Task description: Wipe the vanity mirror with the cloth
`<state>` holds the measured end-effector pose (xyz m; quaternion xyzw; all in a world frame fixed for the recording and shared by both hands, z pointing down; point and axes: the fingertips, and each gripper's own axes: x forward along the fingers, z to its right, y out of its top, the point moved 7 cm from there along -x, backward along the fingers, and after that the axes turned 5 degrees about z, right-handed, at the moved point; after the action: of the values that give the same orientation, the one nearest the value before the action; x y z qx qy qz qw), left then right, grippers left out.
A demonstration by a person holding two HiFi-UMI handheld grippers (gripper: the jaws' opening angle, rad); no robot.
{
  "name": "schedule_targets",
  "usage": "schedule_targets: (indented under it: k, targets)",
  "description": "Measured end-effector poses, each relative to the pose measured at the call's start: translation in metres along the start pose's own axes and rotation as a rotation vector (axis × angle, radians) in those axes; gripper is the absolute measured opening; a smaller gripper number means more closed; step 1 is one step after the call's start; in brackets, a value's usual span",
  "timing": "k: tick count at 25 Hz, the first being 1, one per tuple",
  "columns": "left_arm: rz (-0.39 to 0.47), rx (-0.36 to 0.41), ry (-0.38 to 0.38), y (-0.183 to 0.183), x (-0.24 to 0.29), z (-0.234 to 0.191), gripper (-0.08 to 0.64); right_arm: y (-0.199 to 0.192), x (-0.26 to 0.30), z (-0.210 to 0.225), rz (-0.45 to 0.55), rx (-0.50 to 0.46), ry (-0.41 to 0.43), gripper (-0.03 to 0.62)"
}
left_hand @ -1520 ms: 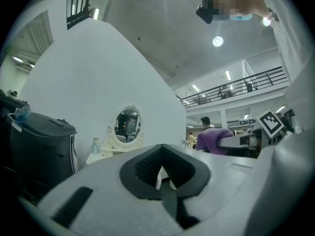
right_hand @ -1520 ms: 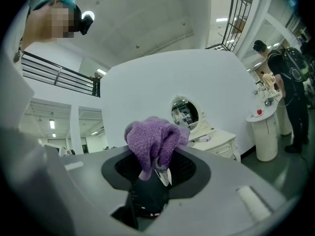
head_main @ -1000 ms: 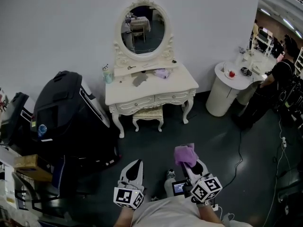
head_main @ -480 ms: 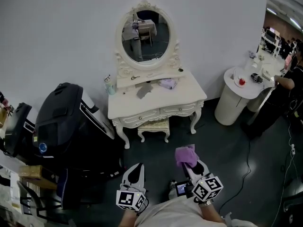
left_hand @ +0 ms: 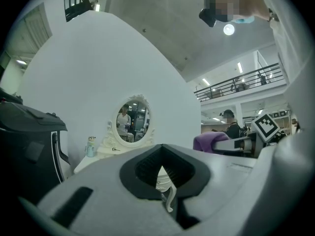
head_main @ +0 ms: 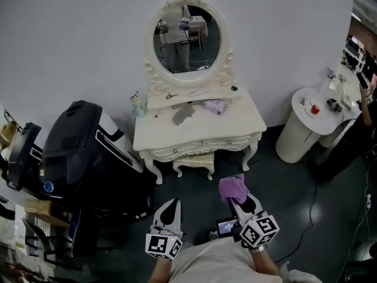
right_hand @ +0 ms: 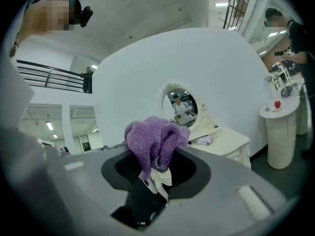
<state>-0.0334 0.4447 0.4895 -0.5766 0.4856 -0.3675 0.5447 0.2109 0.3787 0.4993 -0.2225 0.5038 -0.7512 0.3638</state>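
The vanity mirror (head_main: 187,39) had drawn closer, well ahead of the right gripper (head_main: 237,200), fingers pinching the cloth (head_main: 232,188); left gripper (head_main: 169,207) fingers pressed together, empty; wiping not begun.

- Left gripper (head_main: 169,206): white, pointy, black inside.
- Right gripper (head_main: 240,202): white too, with a small screen (head_main: 225,227).
- Each has a cube (head_main: 161,246) with black-and-white squares.
- The person wears a light grey top (head_main: 212,265).

The oval vanity mirror (head_main: 187,40), framed in ornate cream, stands upright at the back of the dressing table (head_main: 238,122). The fluffy purple cloth (head_main: 233,188) is bunched, pinched in the right gripper (head_main: 236,200), well apart from it
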Motion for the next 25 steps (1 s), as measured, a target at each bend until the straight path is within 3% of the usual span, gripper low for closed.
schedule_targets:
  k: [8,15,25]
  targets:
    - [-0.004,-0.001,0.04,-0.006,0.043,-0.009,0.002,0.005,0.03,0.044,-0.035,0.029,-0.021,0.143]
    - [-0.005,-0.017,0.065,-0.015,0.078,-0.043,0.002,0.007,0.076,0.058,-0.046,0.011,-0.011,0.143]
    - [0.032,-0.012,0.0,-0.001,0.193,-0.109,0.002,0.034,0.178,0.089,-0.014,-0.012,-0.053,0.143]
